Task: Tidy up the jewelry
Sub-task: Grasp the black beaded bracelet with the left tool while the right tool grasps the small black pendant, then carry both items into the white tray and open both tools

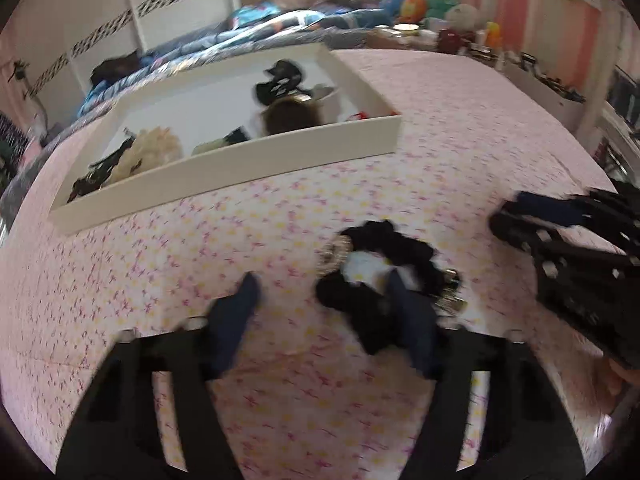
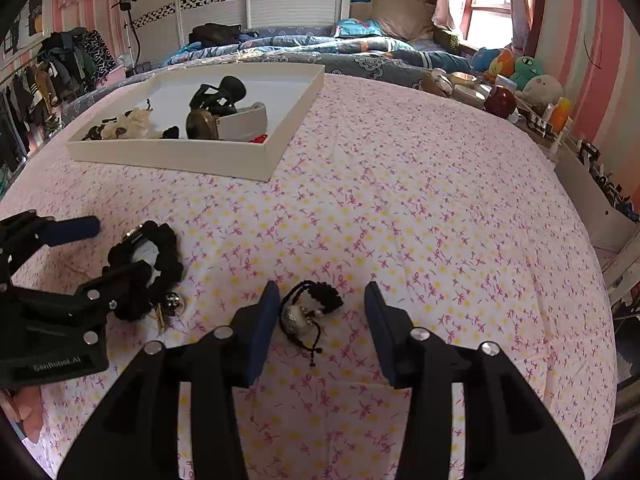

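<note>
A black scrunchie with metal charms [image 1: 384, 264] lies on the pink flowered bedspread. My left gripper [image 1: 324, 288] is open; its right finger [image 1: 408, 320] rests over the scrunchie's near side, its left finger stands apart from it. In the right wrist view the scrunchie [image 2: 160, 252] sits under the left gripper [image 2: 98, 250]. My right gripper [image 2: 322, 300] is open, its fingers either side of a black cord bracelet with a silver bead [image 2: 308, 312]. A white tray [image 1: 240, 168] [image 2: 192, 158] further back holds hair clips and other accessories.
A cluttered shelf with bottles, jars and plush toys [image 2: 512, 92] runs along the right of the bed. Rumpled blue bedding [image 2: 320, 48] lies behind the tray. Clothes hang at the far left [image 2: 48, 76].
</note>
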{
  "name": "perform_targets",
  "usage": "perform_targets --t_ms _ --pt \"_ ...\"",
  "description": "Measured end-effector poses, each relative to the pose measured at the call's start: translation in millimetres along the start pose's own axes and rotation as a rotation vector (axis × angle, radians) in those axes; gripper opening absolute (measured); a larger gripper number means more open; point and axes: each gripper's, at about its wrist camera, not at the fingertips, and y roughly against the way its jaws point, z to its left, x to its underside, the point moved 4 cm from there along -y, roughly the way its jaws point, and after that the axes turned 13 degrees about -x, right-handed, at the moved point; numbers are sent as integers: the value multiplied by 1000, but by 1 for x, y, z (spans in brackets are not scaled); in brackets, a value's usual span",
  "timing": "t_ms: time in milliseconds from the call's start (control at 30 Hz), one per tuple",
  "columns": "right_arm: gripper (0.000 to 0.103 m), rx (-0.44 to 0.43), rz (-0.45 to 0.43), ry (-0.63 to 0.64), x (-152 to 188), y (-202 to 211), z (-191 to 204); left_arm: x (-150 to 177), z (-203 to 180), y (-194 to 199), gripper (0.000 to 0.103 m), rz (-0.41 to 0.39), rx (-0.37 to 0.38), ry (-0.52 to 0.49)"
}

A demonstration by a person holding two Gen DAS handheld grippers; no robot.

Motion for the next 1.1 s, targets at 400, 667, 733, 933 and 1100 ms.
perform_targets --t_ms 400,667,733,933,1100 --pt "11 -14 -48 -11 -2 10 2 3 1 8 9 -16 89 14" --pt "11 -34 -68 -21 -2 13 1 -4 11 13 9 -41 83 36" --pt "11 -29 -76 -20 -2 14 1 -5 15 17 9 -60 67 39" --pt "11 -13 -86 -7 -3 16 3 -12 19 23 9 -88 116 46" --pt "11 -15 -92 -4 -4 17 4 -25 37 43 9 -175 126 77"
